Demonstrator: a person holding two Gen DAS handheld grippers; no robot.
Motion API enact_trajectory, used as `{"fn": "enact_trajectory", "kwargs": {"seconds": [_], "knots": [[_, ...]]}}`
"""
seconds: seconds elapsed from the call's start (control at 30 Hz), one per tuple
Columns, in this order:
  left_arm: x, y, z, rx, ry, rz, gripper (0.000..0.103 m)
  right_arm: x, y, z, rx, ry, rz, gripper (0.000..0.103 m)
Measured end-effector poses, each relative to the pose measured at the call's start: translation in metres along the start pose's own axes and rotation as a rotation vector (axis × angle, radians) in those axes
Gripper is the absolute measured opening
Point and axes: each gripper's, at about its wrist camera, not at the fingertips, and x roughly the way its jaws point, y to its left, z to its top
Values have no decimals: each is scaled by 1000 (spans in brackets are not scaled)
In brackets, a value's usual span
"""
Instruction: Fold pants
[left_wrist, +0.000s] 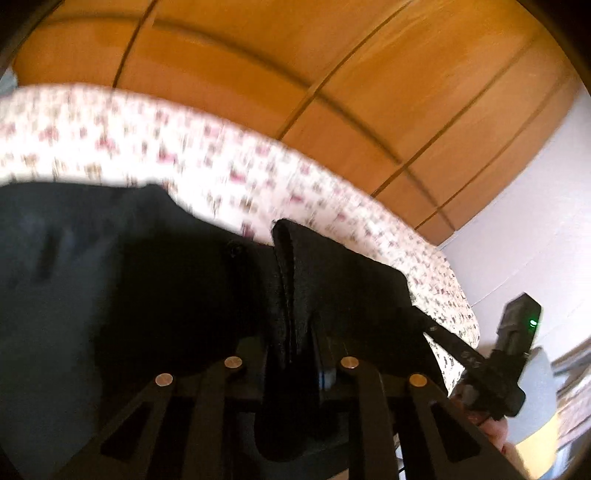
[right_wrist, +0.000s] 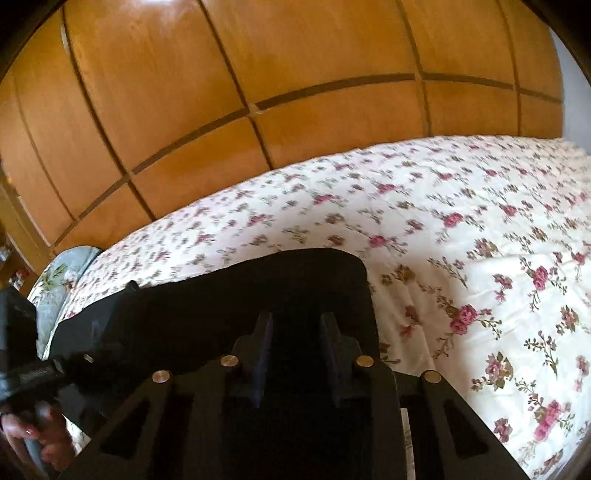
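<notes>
Left wrist view: black pants (left_wrist: 147, 288) spread on floral bedspread (left_wrist: 221, 166), fold clamped by left gripper (left_wrist: 295, 325). Right gripper (right_wrist: 295, 332) over pants, grip unclear. Wooden wardrobe (right_wrist: 221, 92) seen behind bed.

From my left wrist view the bedspread (left_wrist: 236, 173) is smeared with blur, its flowers unreadable. Dark pants (left_wrist: 155, 288) swallow my left gripper (left_wrist: 295, 332) fingertips, and the frame's lower edge cuts them off. I can't tell whether my right gripper (right_wrist: 295, 332) pinches cloth.
</notes>
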Motion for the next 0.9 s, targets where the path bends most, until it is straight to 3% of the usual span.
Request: {"fn": "enact_trajectory", "kwargs": {"seconds": [0.07,0.17,0.23,0.33,0.5,0.6,0.73,0.9], "knots": [[-1,2,-5,23,-1,45,18,3,4,-8,-18,9,9,28],[22,19,-24,-18,69,105,19,16,13,-19,-79,40,-47,28],[21,25,-32,-24,15,78,21,18,17,-21,-119,27,-69,28],[20,20,-30,16,10,108,22,18,18,-25,-158,7,-72,28],[9,21,-27,35,5,125,27,1,9,-21,-93,-3,-26,28],[-2,23,-27,18,-38,124,27,-22,13,-24,-79,-24,4,28],[8,22,-30,71,-16,160,33,-25,17,-46,-167,27,-73,27],[-4,32,-23,-12,-29,124,34,-29,13,-35,-59,35,-41,27]]}}
